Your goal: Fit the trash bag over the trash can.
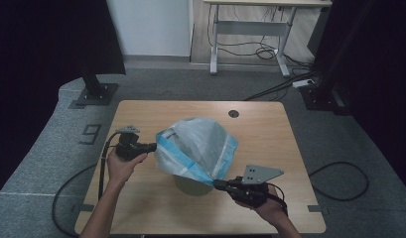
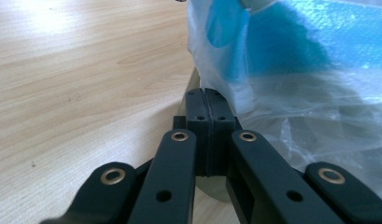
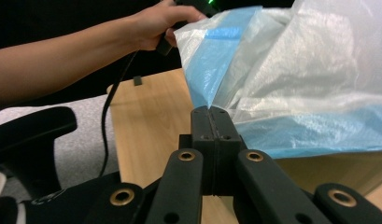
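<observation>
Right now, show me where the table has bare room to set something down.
Free: the far strip of the table beyond the plastic bag, beside the round hole; and the near edge between the forearms. Crowded: the middle, where bag, container, left gripper and right gripper meet.

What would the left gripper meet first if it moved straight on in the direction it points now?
Most likely the bag. The left gripper points right across the table, its fingers already shut on the bag's blue-banded edge, so it would push straight into the plastic. The container under the bag seems lower; depth is unclear.
</observation>
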Action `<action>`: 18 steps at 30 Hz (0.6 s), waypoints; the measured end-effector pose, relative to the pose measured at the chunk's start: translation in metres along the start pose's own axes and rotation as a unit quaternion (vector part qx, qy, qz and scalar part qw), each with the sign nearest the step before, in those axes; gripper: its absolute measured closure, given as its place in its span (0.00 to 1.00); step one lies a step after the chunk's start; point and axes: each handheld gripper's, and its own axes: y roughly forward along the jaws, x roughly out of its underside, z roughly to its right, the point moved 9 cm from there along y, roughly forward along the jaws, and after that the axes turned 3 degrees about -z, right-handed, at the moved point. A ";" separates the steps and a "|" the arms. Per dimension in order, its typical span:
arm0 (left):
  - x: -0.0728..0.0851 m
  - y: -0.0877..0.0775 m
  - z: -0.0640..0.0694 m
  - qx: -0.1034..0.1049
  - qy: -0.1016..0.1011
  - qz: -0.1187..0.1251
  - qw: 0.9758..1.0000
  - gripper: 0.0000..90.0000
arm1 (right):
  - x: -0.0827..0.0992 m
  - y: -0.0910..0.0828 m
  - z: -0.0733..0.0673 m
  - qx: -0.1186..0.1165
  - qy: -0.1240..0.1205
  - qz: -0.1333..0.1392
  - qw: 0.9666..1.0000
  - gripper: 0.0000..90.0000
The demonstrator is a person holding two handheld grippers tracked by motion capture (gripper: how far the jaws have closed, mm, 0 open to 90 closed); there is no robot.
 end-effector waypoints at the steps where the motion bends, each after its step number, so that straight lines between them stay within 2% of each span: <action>1: 0.001 0.000 0.000 0.000 0.001 -0.001 1.000 0.99 | 0.004 0.001 -0.001 -0.004 0.000 -0.002 1.000 0.99; 8: 0.012 0.002 -0.005 0.003 -0.007 -0.010 1.000 0.99 | 0.037 0.014 -0.001 -0.014 0.020 -0.023 0.999 0.99; 15: 0.019 0.012 -0.004 0.005 -0.007 -0.024 1.000 0.99 | 0.064 0.031 0.016 0.004 0.042 -0.045 0.998 0.99; 18: 0.019 0.014 -0.005 0.006 -0.008 -0.024 1.000 0.99 | 0.069 0.034 0.018 0.006 0.048 -0.042 0.998 0.99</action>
